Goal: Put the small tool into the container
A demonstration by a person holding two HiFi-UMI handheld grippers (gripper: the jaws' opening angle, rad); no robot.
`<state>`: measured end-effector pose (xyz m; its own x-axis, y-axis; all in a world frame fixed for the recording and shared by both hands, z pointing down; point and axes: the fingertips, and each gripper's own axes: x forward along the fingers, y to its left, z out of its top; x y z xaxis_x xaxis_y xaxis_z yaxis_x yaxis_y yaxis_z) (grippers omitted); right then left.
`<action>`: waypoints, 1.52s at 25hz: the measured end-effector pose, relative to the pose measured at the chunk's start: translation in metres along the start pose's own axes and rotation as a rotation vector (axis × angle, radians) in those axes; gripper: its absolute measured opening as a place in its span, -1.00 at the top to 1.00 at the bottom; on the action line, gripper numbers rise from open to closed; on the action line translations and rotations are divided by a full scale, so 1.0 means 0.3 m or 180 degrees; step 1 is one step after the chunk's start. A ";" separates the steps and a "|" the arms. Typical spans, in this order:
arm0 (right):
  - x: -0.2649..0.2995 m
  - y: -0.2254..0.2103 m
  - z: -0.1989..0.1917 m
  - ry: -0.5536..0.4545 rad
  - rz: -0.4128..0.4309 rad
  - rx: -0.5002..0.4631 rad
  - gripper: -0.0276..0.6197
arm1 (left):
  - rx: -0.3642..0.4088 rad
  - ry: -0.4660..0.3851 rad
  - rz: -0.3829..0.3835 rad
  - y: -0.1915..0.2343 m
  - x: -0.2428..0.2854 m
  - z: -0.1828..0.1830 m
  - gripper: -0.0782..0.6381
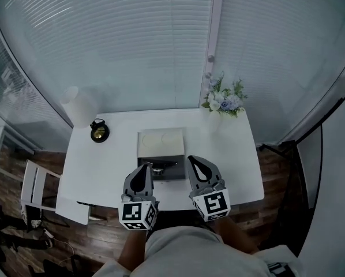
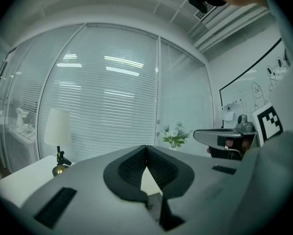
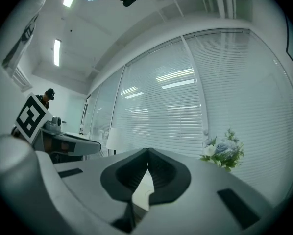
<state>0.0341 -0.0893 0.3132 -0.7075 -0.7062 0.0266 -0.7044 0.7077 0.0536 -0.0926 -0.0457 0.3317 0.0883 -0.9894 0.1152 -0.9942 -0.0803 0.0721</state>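
Note:
A grey open container [image 1: 161, 154] sits at the middle of the white table [image 1: 230, 154], its pale lid part toward the window. A small dark tool [image 1: 164, 167] lies at the container's near part, between the two grippers. My left gripper [image 1: 146, 167] hovers just left of the tool with its jaws together and nothing between them. My right gripper [image 1: 194, 160] hangs to the right of the container, also shut and empty. In the left gripper view my left gripper [image 2: 146, 148] has tips meeting; in the right gripper view my right gripper [image 3: 148, 152] looks the same.
A white lamp [image 1: 75, 104] and a small dark-and-gold ornament [image 1: 99, 131] stand at the table's back left. A flower bouquet [image 1: 224, 100] sits at the back right. Window blinds [image 1: 132, 39] run behind the table. A white chair [image 1: 37, 192] stands left on the wooden floor.

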 end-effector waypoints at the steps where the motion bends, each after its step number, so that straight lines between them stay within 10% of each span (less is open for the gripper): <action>1: 0.002 0.000 0.011 -0.0026 0.0001 -0.0015 0.84 | 0.0016 -0.0031 0.0006 0.005 0.001 0.014 0.72; 38: 0.006 -0.049 0.019 -0.0041 -0.0043 -0.0133 0.84 | -0.0007 -0.0044 -0.0053 -0.019 0.036 0.012 0.72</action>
<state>0.0430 -0.1009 0.3066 -0.6989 -0.7151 0.0128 -0.7111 0.6966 0.0957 -0.0861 -0.0564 0.3291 0.1041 -0.9895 0.1003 -0.9924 -0.0967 0.0761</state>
